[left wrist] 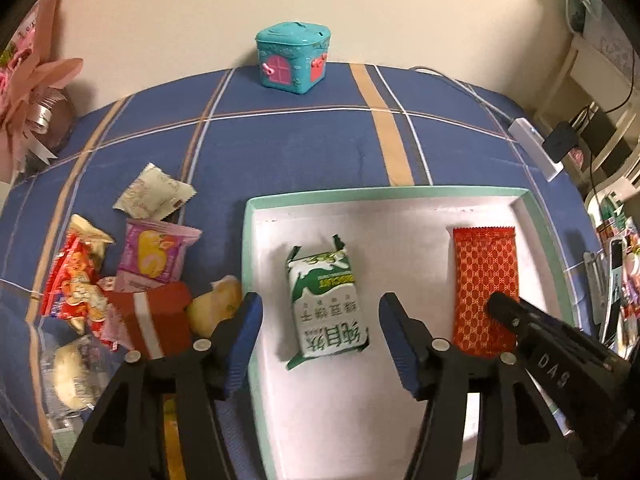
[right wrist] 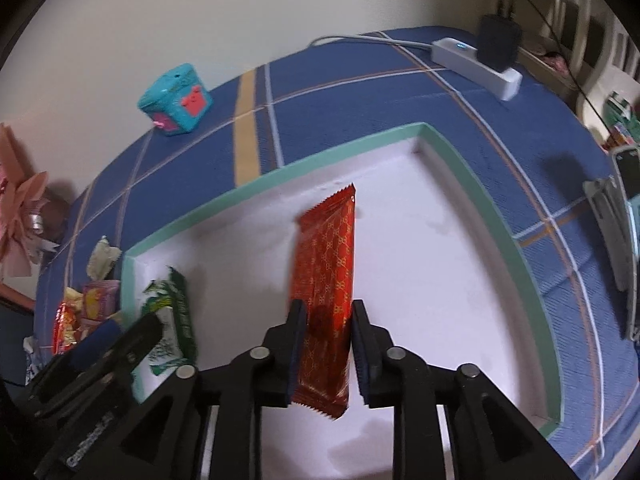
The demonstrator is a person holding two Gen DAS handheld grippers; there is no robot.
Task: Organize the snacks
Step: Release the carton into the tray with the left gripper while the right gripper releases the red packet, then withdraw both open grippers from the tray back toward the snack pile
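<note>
Jaws wide, the left gripper (left wrist: 320, 336) straddles one green-and-white packet (left wrist: 326, 304) in the tray (left wrist: 256, 272).
Right gripper (right wrist: 326, 344) grips one red wrapper (right wrist: 326, 280) beside it.

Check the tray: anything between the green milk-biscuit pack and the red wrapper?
Nothing: bare white tray floor separates the green pack from the red wrapper, clearest in the left wrist view.
</note>
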